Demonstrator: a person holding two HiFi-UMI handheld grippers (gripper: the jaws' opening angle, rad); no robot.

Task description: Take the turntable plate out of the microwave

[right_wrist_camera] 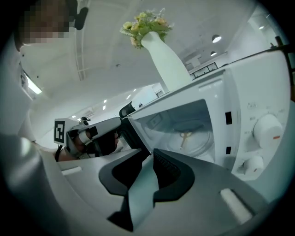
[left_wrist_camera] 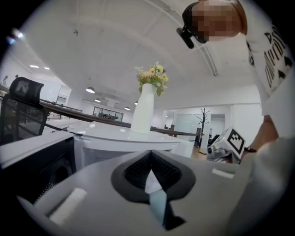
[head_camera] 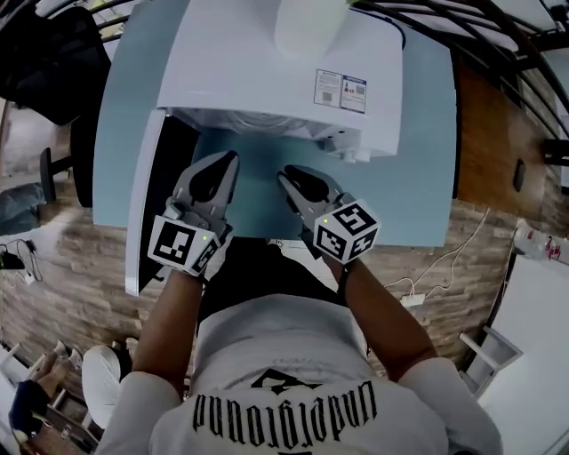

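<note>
The white microwave [head_camera: 284, 71] stands on a light blue table [head_camera: 258, 200] with its door [head_camera: 147, 195] swung open to the left. In the right gripper view the glass turntable plate [right_wrist_camera: 196, 140] lies inside the cavity on its hub. From the head view the plate is hidden. My left gripper [head_camera: 229, 162] and right gripper [head_camera: 286, 175] hover side by side just in front of the opening, above the table. The left gripper [left_wrist_camera: 150, 159] is shut and empty. The right gripper [right_wrist_camera: 151, 156] has its tips together with nothing between them.
A white vase [head_camera: 307, 22] of flowers stands on top of the microwave. Two control knobs [right_wrist_camera: 267, 129] sit to the right of the opening. The open door bounds the left side. An office chair [head_camera: 49, 62] stands beyond the table's left edge.
</note>
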